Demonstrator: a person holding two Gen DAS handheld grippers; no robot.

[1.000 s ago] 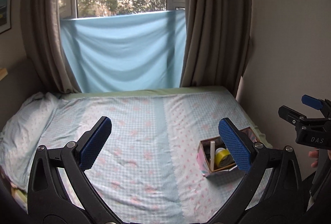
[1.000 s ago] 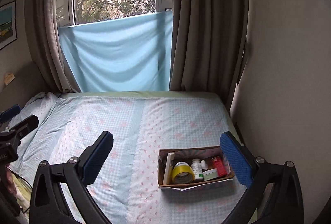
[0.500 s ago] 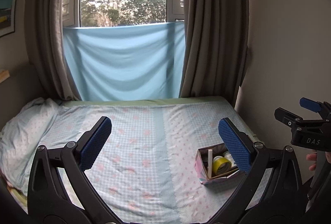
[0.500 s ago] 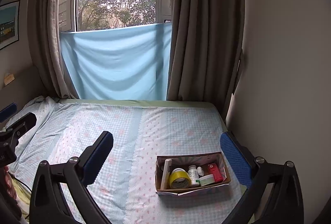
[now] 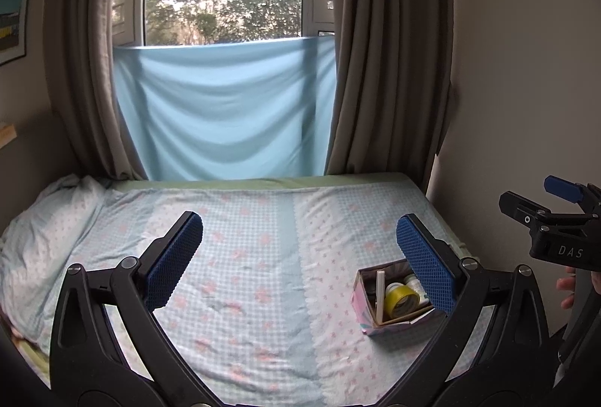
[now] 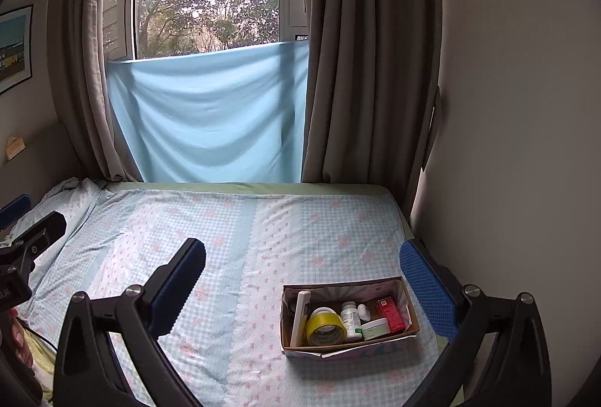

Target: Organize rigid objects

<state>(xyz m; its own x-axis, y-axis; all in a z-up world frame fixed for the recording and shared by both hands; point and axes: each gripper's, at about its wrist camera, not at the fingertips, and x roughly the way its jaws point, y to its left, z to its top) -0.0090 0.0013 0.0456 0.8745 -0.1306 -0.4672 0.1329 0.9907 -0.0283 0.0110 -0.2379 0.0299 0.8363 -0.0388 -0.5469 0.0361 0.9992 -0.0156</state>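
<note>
Both the left claw [image 5: 296, 258] and right claw [image 6: 302, 285] are wide open, holding nothing. The small cardboard box [image 6: 349, 345] of things sits on the checked bed [image 6: 240, 238], at 5 o'clock.

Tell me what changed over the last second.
Both grippers, left and right, tilted up and drew back: more window shows and the box sits lower and smaller in view. Nothing was gripped or released. Both jaws stay wide open and empty; the box and its tape lie unmoved on the bed.
</note>
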